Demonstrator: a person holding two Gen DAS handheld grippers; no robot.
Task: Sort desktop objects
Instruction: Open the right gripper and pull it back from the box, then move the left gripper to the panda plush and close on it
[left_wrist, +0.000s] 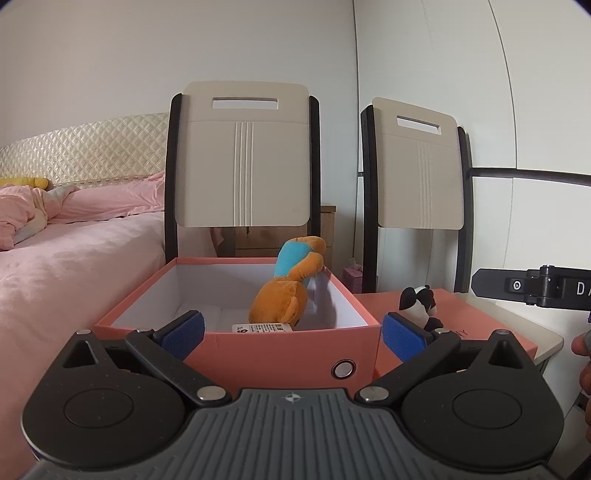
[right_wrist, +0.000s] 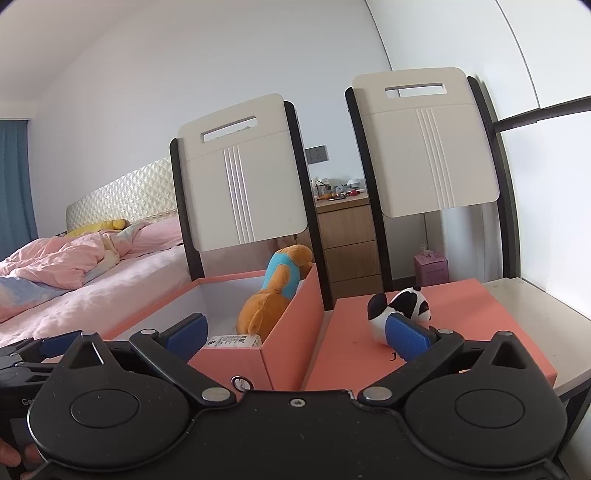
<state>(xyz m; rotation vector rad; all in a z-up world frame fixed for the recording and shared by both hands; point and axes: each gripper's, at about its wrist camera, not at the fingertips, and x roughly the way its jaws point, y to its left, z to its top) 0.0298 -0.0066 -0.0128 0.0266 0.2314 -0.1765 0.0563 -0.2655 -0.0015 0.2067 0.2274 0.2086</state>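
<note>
We had both grippers level in front of the pink box (left_wrist: 236, 347), and neither held anything; the left gripper (left_wrist: 291, 328) stood with its blue pads spread wide, the box's near wall between them but untouched; the right gripper (right_wrist: 297, 332) was likewise wide open, its jaws empty, one pad low beside the box's near corner and the other in front of the panda toy (right_wrist: 400, 308).

The orange plush toy (left_wrist: 286, 288) was already inside the box, leaning against the right wall with its head over the rim and its white label (left_wrist: 262, 327) down near the front; we judged it had been dropped there as the first sorted item, and it slumped that way because soft stuffing gives no support.

The panda toy lay outside the box on the flat pink lid (right_wrist: 424, 354) to the right, which rested on the pale table (right_wrist: 524, 299); it lay on its side, just beyond our right pad, apart from it; we took it to be the next thing to sort, and the open right jaws suited that.

Two chair backs (left_wrist: 242, 155) stood behind the box and a bed (left_wrist: 74, 251) lay to the left; neither seemed part of the work.

We judged the job partly done: one toy in, one visible toy left on the lid; the panda, small and soft, would need a gentle squeeze round its body.
</note>
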